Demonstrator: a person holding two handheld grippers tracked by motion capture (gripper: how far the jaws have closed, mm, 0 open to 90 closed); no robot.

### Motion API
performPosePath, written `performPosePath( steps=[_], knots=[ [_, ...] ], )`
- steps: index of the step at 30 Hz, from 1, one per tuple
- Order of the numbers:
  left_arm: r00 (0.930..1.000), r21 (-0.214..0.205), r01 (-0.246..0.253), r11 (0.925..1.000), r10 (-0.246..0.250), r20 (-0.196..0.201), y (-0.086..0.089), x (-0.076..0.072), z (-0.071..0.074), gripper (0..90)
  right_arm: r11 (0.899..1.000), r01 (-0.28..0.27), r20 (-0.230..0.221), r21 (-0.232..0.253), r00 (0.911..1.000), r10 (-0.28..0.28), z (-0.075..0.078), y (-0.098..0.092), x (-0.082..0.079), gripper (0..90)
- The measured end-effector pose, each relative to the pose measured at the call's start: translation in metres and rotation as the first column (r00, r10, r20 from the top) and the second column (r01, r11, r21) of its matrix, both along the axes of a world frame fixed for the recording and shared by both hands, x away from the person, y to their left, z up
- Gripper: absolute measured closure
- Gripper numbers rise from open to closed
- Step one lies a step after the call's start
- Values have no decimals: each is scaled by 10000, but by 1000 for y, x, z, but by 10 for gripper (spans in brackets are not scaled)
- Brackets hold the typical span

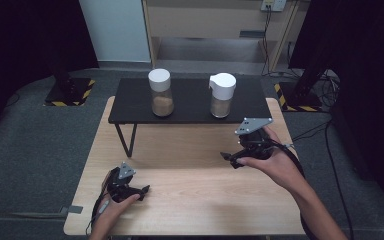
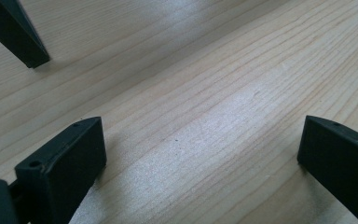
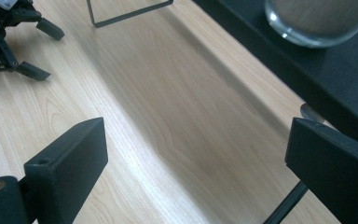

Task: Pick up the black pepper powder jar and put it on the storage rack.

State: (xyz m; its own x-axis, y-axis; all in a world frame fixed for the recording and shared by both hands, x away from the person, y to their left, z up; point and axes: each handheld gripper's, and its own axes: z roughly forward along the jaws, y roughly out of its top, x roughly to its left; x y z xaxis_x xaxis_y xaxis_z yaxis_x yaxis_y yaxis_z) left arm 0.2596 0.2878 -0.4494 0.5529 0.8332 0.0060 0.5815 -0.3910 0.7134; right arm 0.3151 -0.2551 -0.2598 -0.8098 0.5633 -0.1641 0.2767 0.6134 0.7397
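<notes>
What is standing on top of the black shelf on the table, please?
On the black shelf stand two white-capped glass jars, the left jar and the right jar, each part-filled with brownish powder. Their lids hide the insides.

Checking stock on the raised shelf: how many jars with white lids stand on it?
2. The left jar stands on the black shelf toward its left; the right jar, whose lid has a spout, stands right of centre. None seems hidden.

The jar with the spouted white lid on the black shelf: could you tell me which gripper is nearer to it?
Right. The right gripper hovers just in front of that jar; the left gripper rests at the table's near left.
</notes>
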Motion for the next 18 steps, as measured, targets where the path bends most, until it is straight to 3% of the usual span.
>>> performPosePath(
  steps=[18],
  knots=[
    [10000,-7,-17,10000,17,-3,0,0,0,0,10000,95,-356,14,9993,-94,-28,-2,-2,64]
  ],
)
